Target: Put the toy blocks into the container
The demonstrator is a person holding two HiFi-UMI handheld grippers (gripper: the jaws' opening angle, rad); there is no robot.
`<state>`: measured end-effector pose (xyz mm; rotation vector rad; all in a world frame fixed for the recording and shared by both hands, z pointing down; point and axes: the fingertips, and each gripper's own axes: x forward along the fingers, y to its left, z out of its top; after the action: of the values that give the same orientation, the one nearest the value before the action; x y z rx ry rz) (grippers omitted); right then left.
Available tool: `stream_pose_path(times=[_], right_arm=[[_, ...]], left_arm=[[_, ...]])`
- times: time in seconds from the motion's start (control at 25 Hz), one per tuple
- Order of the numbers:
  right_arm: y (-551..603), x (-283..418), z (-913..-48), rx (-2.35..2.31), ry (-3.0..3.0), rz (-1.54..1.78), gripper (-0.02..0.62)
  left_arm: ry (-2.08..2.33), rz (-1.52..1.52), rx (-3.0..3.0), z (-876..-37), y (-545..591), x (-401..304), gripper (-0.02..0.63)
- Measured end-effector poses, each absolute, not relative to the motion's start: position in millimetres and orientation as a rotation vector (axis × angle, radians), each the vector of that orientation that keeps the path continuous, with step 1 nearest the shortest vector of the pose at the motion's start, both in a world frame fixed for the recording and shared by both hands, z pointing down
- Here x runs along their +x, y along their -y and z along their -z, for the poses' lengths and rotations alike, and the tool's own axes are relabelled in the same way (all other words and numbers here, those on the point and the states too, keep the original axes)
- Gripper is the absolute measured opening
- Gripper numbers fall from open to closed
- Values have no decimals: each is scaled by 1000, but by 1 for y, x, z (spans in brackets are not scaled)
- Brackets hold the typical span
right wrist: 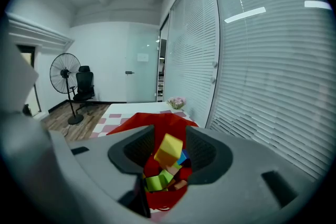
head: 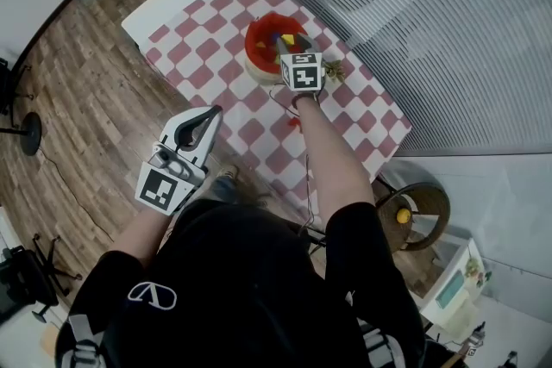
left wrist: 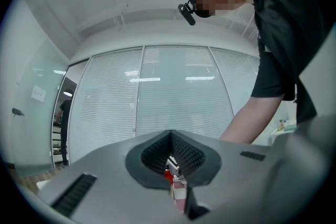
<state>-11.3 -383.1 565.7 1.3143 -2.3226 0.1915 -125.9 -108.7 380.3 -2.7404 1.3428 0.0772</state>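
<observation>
Yellow block [right wrist: 168, 149]: cube, tilted, lower centre, loose between the parted fingers of right gripper [right wrist: 170, 138], above red container [right wrist: 157, 122] holding green and blue blocks. Left gripper [left wrist: 171, 138]: fingers together, empty.

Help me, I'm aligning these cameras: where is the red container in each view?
Head view: red container, upper centre.
Left gripper view: just a red sliver between the jaws; cannot tell.
Right gripper view: low centre, beyond the jaws.
Shared landmark: checkered tablecloth.
</observation>
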Motion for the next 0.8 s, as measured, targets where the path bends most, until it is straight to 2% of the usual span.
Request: stream_pose_path(times=[0.08, 0.12, 0.2, 0.36, 0.48, 0.8], right_arm=[[384, -12, -566, 1309, 2324, -181, 211], [384, -12, -566, 1303, 2323, -171, 254], [383, -14, -564, 1293, 2325, -154, 225], [380, -10, -543, 1333, 2371, -124, 216], [370, -7, -496, 1396, 2466, -39, 185], [294, 20, -369, 1475, 2680, 251, 175]], left_arm=[[-1336, -80, -2740, -379, 108, -124, 6], [-1336, -81, -2740, -379, 108, -124, 6], [-1339, -84, -2741, -379, 109, -123, 6], [-1331, -89, -2747, -380, 109, -121, 6], [-1320, -95, -2755, -380, 109, -118, 6], [-1250, -129, -2785, -377, 112, -98, 6]])
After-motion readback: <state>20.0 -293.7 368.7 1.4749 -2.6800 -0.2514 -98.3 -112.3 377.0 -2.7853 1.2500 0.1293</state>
